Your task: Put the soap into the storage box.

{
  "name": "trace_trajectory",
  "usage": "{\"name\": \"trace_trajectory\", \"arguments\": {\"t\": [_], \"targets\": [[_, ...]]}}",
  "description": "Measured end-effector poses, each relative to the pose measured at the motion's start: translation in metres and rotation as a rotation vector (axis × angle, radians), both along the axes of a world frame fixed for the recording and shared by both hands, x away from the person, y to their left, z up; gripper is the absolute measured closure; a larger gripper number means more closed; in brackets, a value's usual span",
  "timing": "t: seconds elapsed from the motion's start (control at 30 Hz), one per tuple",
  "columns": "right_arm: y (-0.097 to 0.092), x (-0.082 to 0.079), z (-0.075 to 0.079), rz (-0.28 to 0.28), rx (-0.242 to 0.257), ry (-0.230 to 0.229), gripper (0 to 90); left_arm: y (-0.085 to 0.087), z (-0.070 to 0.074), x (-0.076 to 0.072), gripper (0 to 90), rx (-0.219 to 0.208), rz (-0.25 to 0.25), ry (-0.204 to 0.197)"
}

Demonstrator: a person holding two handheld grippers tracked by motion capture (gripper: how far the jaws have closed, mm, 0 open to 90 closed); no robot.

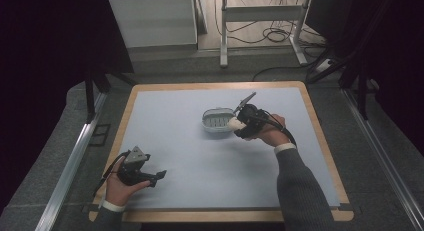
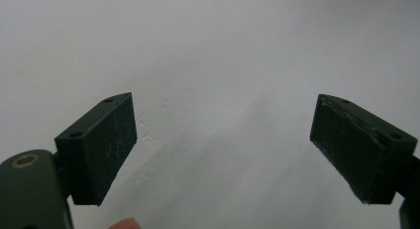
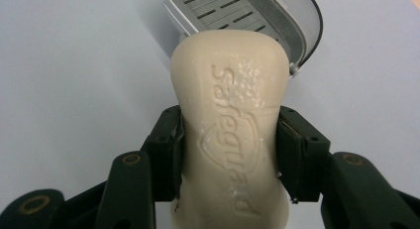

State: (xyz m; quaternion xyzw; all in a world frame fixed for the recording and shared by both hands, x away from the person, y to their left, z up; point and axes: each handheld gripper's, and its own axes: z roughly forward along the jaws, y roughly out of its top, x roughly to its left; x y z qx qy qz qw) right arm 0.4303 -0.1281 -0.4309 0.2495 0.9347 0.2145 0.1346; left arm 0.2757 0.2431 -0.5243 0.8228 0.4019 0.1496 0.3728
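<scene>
The soap (image 3: 230, 135) hides the near rim of the soap dish (image 3: 292, 28), apparently hovering just beside it, clamped between the right gripper's (image 3: 230, 154) jaws. Well away from the dish, the left gripper (image 2: 223, 149) gapes wide, empty.

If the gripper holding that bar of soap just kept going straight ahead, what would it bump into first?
Most likely the soap dish. The right gripper is clamped on the soap bar, whose front end already points at the dish's slotted tray, so the soap would touch it first. The remaining gap is hard to judge.

Soap bar (image 3: 230, 135) just before the soap dish (image 1: 218, 120), mid-table (image 1: 200, 156).
</scene>
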Motion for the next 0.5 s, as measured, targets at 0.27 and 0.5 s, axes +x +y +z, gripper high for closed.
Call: {"name": "trace_trajectory", "arguments": {"t": [0.27, 0.5], "targets": [[0.004, 0.01, 0.0, -0.006, -0.004, 0.007, 49.4, 0.0, 0.0, 0.0, 11.4, 0.0, -0.001, 0.0], [0.009, 0.018, 0.002, -0.005, 0.005, 0.001, 49.4, 0.0, 0.0, 0.0, 11.3, 0.0, -0.002, -0.001]]}}
